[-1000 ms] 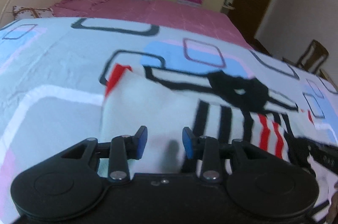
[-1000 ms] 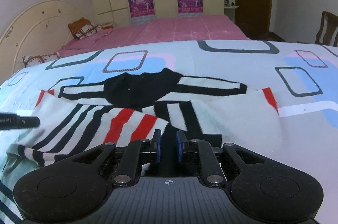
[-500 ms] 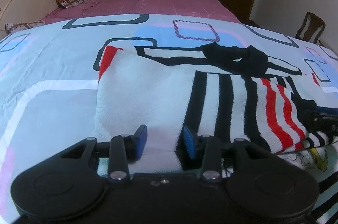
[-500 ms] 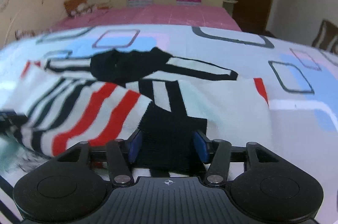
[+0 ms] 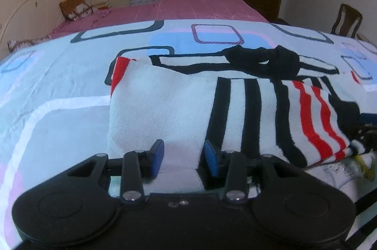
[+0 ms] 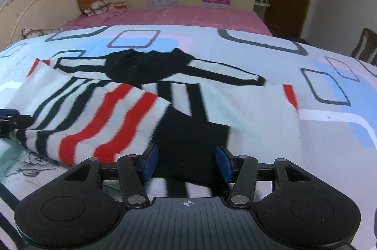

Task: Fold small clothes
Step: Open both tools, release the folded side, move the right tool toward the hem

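Note:
A small white knit sweater [image 5: 169,108] with black and red stripes and a black collar [image 5: 261,59] lies on the bed, both sleeves folded across its body. My left gripper [image 5: 184,158] is open, its blue pads either side of the white fold at the near edge. In the right wrist view the same sweater [image 6: 254,108] shows its red-striped sleeve [image 6: 113,118] over a black panel [image 6: 188,141]. My right gripper [image 6: 187,164] is open, jaws wide around the black hem. The left gripper's tip [image 6: 11,119] shows at the left edge there.
The sweater lies on a pale bedsheet [image 5: 59,89] printed with blue, pink and black rectangles. Another printed garment [image 6: 28,165] lies under the sweater's near edge. A pink bed [image 5: 188,9], headboard [image 5: 28,5], wardrobe with posters and a wooden chair [image 5: 346,21] stand behind.
My right gripper went from shut to open, letting go of the black hem. My left gripper stayed open and the view swung to face the sweater squarely. The folded sleeves have settled.

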Action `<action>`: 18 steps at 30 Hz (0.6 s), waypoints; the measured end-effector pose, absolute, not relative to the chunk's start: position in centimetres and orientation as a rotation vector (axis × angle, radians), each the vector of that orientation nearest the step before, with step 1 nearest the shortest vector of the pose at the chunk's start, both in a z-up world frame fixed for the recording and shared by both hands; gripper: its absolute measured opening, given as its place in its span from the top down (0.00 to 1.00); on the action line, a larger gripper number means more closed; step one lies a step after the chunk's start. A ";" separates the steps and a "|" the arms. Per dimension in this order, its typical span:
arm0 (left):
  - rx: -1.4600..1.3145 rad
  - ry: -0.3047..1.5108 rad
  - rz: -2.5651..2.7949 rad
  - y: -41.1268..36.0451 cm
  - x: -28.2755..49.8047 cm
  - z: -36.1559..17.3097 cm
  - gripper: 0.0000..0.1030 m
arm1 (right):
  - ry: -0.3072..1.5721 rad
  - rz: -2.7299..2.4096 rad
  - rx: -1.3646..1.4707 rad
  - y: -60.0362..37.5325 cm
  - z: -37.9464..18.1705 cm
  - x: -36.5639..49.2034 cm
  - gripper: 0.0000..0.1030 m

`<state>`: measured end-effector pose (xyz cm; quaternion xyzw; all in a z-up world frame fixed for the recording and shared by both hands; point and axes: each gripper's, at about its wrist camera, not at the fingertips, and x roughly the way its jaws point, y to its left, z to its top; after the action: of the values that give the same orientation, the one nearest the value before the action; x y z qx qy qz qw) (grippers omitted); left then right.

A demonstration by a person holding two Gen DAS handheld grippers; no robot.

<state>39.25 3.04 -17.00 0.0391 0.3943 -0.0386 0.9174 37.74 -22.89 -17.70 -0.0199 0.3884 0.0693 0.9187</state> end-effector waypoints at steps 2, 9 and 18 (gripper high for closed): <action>0.096 0.806 -0.076 2.9 39.2 -17.1 0.62 | 0.809 0.143 0.009 -24.1 -17.9 37.5 0.49; 0.101 0.836 -0.026 2.5 39.3 -16.4 0.62 | 0.822 0.159 0.008 -24.4 -17.1 37.1 0.49; 0.093 0.806 0.010 0.7 35.7 -13.7 0.52 | 0.800 0.263 0.068 -25.4 -15.5 33.4 0.49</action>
<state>35.68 0.70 -13.74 0.0453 0.3918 0.0050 0.9189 33.39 -25.39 -15.50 0.0328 0.3882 0.1278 0.9121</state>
